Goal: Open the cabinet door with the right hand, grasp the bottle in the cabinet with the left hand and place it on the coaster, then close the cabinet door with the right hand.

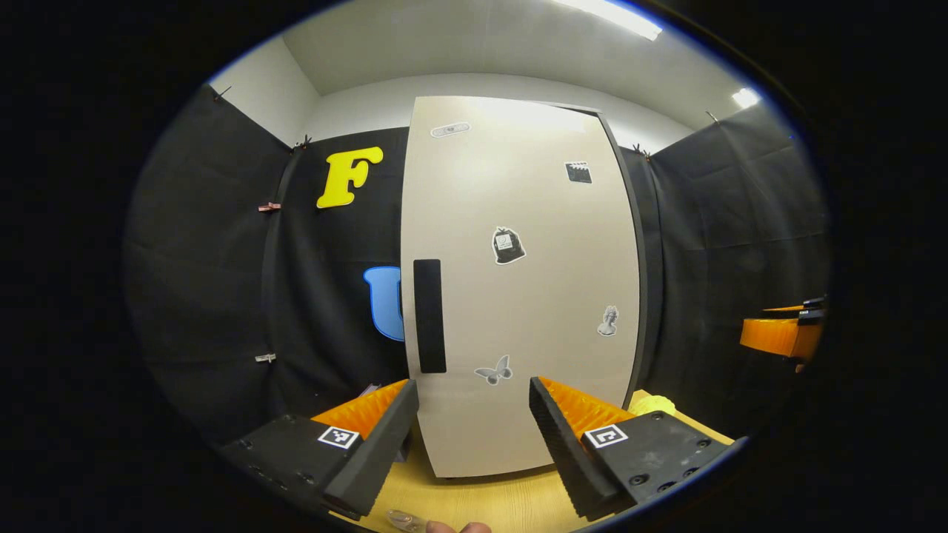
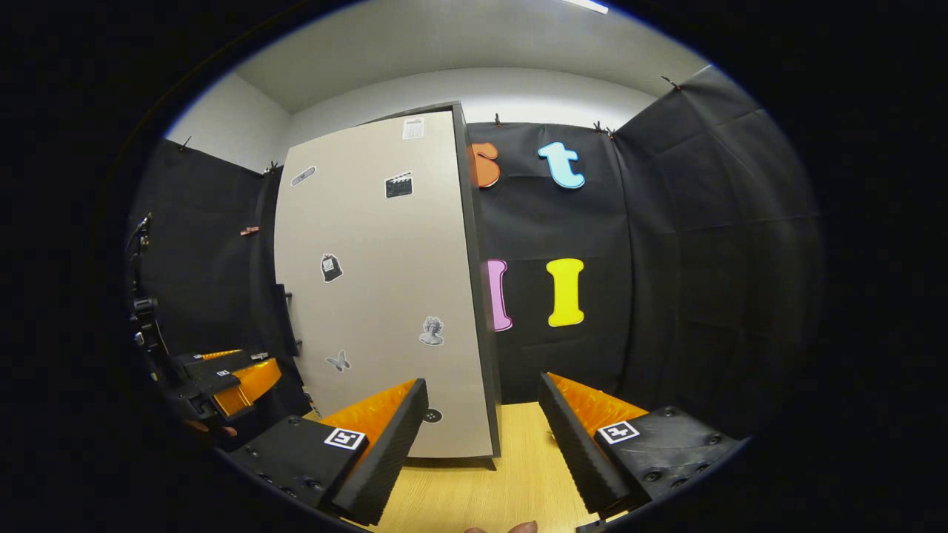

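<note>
Before the shut cabinet door (image 1: 518, 281), both claws — left claw (image 1: 474, 429), right claw (image 2: 483, 433) — gape.

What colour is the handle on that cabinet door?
Black: the handle is a dark vertical strip on the pale beige cabinet door, clearest in the left gripper view.

Light comes from ceiling strips (image 1: 611, 16) overhead, w/ a smaller lamp (image 1: 746, 97) off to the right of the cabinet door (image 1: 518, 281). Top of the door is washed out by glare in the left gripper view; lower down it reads evenly, stickers sharp. Ceiling and white wall above the door are bright; the black cloth (image 2: 703, 259) either side of the door soaks up light and stays dim, folds barely showing. Soft shadow on the wooden table (image 2: 481, 488) under the door's bottom edge. Strong fisheye bend: door edges bow outward, esp. in the left gripper view. Blue fringe along the round rim. Fingertip at the bottom edge below the door is blurred, too close for focus.
</note>
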Available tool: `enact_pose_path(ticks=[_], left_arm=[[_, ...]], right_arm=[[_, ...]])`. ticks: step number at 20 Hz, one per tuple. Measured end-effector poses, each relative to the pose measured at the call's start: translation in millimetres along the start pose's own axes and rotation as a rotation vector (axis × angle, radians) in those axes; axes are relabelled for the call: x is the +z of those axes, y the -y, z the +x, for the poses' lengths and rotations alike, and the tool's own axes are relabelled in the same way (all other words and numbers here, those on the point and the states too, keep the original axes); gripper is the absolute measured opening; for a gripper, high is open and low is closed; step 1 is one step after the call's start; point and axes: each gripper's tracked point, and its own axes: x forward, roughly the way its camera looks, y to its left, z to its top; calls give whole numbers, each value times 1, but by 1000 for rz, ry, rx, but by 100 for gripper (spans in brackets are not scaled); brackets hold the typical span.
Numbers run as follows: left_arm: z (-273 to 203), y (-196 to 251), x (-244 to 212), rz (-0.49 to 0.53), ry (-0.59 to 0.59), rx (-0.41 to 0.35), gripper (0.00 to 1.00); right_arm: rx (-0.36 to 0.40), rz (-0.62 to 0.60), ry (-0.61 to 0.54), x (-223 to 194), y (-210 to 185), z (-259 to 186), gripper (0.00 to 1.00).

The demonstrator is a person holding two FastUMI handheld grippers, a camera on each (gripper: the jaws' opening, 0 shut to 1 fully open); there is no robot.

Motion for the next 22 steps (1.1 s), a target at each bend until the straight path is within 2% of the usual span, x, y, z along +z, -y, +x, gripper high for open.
enact_pose_path(ticks=[22], left_arm=[[6, 0, 11, -1, 18, -5, 95]], right_arm=[[13, -30, 34, 11, -15, -8, 98]])
